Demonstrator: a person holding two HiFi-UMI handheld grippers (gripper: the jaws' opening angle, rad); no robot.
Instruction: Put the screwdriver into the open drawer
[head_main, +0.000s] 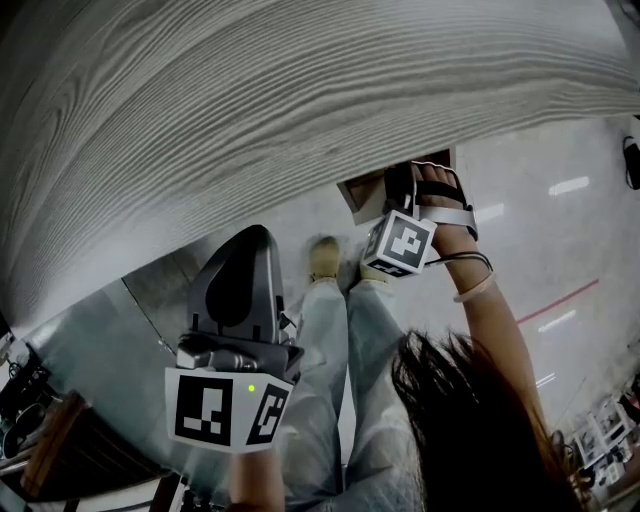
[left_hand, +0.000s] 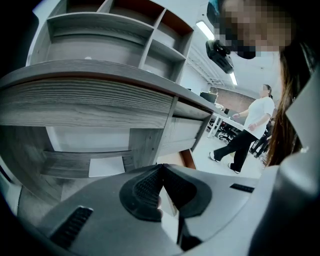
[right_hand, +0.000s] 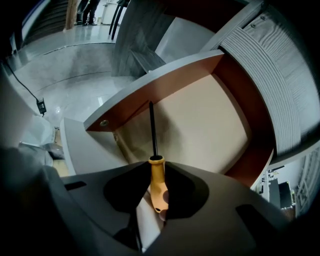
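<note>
Presently the right gripper (right_hand: 156, 167) is clamped on the yellow handle of the screwdriver (right_hand: 156, 182). The dark shaft points into the open drawer (right_hand: 200, 125), apparently clear of its floor. The left gripper (left_hand: 161, 172) has its jaws together on nothing, near the desk (left_hand: 90, 105). Judgement: the tool is light and rigid. Its smooth handle may pivot, so a mid-handle hold is soundest.

screwdriver (right_hand: 157, 185): orange handle, black shaft | drawer (right_hand: 200, 125): beige floor, red-brown walls
</note>
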